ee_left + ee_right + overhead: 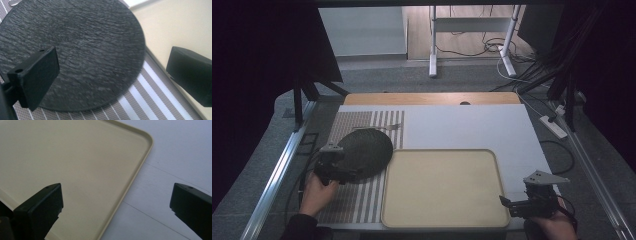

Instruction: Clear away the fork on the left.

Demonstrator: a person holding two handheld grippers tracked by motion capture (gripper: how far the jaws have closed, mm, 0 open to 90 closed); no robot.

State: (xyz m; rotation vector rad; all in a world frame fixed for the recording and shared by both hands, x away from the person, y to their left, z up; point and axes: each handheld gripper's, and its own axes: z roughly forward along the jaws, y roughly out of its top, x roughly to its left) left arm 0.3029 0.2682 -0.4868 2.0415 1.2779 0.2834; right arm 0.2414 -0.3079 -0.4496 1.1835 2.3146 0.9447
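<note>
With its jaws spread just over the near rim of the dark round plate (75, 47), the left gripper (112, 72) could slip off that thin edge and scrape the striped mat (140, 100)

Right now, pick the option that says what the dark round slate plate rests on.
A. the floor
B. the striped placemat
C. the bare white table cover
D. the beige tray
B: the dark slate plate lies on the striped placemat, whose grey and white stripes run out from under its rim in the left gripper view, beside the beige tray. The left tool is open at the plate's near edge.
</note>
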